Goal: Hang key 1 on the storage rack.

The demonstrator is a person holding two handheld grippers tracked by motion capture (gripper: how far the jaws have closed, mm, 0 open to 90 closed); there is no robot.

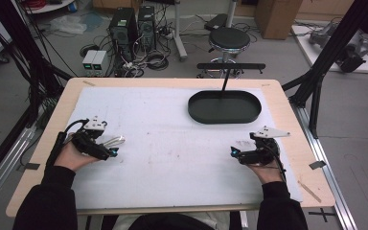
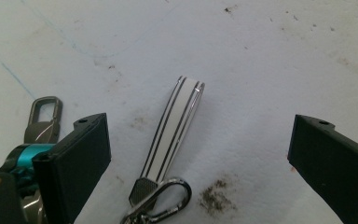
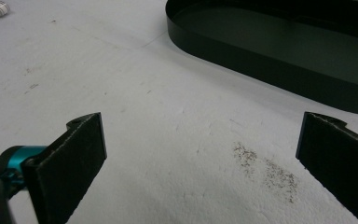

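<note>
A pale wooden table [image 1: 287,124] carries a white, faintly stained foam sheet [image 1: 172,143] over most of its top. Toward the far right of that sheet sits a black oval metal tray [image 1: 224,106] with a low upright wall, nothing lying in it; in the right gripper view its rim [image 3: 261,65] curves across the upper right. The person's left gripper [image 1: 110,152] rests low over the near left part of the sheet, its black jaws spread wide with nothing gripped, and the right gripper [image 1: 235,152] mirrors it at the near right, jaws equally far apart and empty over bare sheet with a patch of dark specks [image 3: 265,170]. Smallest is a white leather key strap with dark stripes and a silver snap hook [image 2: 172,135], lying flat on the sheet between the left jaws without touching either; from above it shows just beside that gripper [image 1: 115,141]. A second grey metal clasp [image 2: 44,119] lies beyond the left-hand jaw.
</note>
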